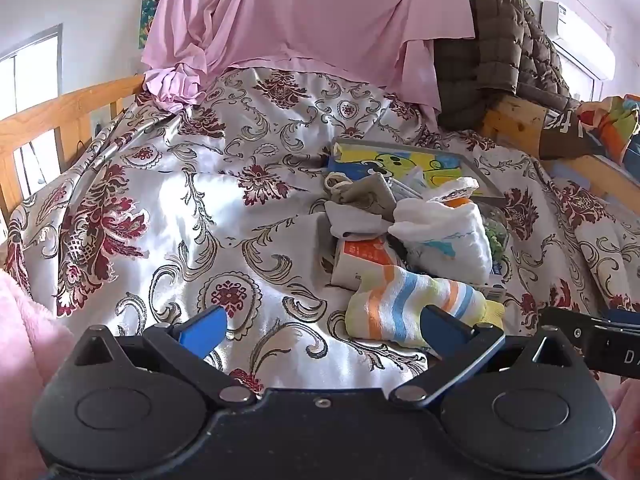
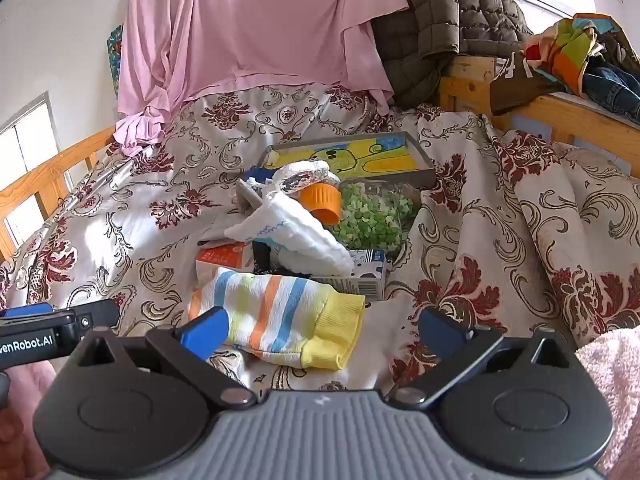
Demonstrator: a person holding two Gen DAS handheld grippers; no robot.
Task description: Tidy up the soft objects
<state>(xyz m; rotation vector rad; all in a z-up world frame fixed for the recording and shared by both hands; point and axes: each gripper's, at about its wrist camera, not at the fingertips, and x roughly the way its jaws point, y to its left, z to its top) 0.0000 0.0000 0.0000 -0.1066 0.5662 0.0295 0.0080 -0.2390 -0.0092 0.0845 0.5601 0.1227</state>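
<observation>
Right wrist view shows our right gripper (image 2: 322,330) wide and empty; we should straddle the striped sock (image 2: 280,316) squarely.

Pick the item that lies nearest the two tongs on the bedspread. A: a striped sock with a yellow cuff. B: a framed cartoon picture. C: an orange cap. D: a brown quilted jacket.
A: the striped sock lies at the front of the pile, just ahead of the open right tongs and left tongs, while the orange cap, framed picture and jacket sit farther back.
</observation>
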